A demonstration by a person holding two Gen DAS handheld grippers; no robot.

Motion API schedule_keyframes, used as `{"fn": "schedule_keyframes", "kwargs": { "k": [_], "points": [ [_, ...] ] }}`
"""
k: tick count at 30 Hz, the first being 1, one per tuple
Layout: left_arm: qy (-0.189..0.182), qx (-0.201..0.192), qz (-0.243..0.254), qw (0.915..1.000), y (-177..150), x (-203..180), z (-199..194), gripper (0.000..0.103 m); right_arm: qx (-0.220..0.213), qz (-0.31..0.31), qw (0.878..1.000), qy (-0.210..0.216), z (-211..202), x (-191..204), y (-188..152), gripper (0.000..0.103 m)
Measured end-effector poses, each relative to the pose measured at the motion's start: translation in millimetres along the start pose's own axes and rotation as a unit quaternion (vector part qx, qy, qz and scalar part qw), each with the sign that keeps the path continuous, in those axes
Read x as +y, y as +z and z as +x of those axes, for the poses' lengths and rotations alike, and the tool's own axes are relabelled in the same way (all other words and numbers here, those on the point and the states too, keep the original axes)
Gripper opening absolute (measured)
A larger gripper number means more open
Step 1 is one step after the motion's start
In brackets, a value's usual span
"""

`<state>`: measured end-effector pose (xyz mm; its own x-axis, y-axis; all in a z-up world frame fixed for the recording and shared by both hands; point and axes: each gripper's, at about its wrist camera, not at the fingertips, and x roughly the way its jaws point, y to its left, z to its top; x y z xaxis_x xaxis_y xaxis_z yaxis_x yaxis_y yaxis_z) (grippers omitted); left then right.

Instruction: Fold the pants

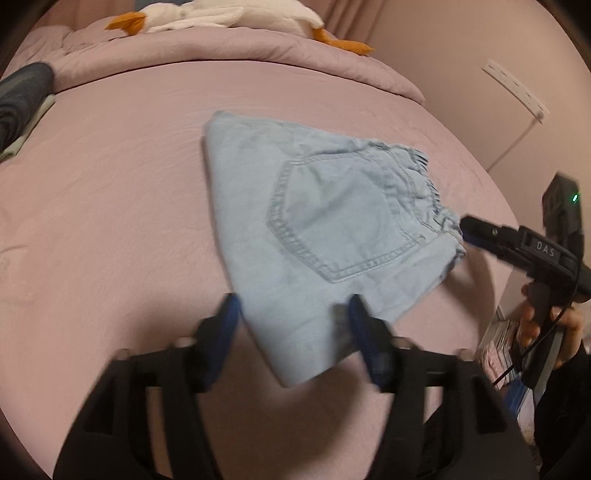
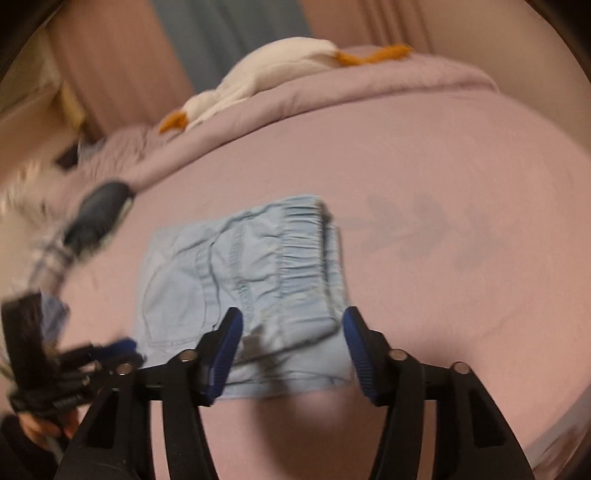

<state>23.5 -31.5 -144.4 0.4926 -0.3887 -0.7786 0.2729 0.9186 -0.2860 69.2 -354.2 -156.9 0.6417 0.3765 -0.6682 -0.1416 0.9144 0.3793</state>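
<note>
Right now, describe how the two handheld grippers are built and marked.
Both are black plastic with blue ribbed pads: left gripper, right gripper. Silver bolt heads sit at the finger joints. The right one's body bears white letters "DAS", a green light and a thin black cable.

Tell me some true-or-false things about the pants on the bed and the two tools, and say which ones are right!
1. The pants are light blue. True.
2. The pants are spread out full length. False: they lie folded into a small bundle on the pink bed.
3. The left tool is squeezing the pants. False: its jaws stand open, with the cloth's near edge between them.
4. The right tool is open too. True.
5. A white stuffed bird with orange feet lies at the far end of the bed. True.
6. A back pocket faces up. True.
</note>
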Motion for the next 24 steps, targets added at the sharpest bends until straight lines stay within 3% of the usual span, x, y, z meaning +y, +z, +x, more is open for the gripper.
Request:
{"fn": "schedule_keyframes", "kwargs": {
  "k": [6, 7, 14, 24],
  "points": [
    [-0.024, 0.009, -0.055, 0.9981, -4, 19, 1, 0.067, 0.051, 0.129, 0.987, 0.077, 18, -41, -15, 0.068],
    [-0.029, 0.01, -0.061, 0.9976, -4, 21, 0, 0.067, 0.06, 0.167, 0.983, 0.052, 19, -42, -17, 0.069],
    [-0.054, 0.015, -0.084, 0.9949, 2, 27, 2, 0.067, 0.098, 0.151, 0.981, 0.076, 36, -32, -3, 0.072],
    [-0.064, 0.021, -0.075, 0.9949, 15, 26, 12, 0.067, 0.131, 0.116, 0.981, 0.087, 56, -26, 13, 0.072]
  ]
}}
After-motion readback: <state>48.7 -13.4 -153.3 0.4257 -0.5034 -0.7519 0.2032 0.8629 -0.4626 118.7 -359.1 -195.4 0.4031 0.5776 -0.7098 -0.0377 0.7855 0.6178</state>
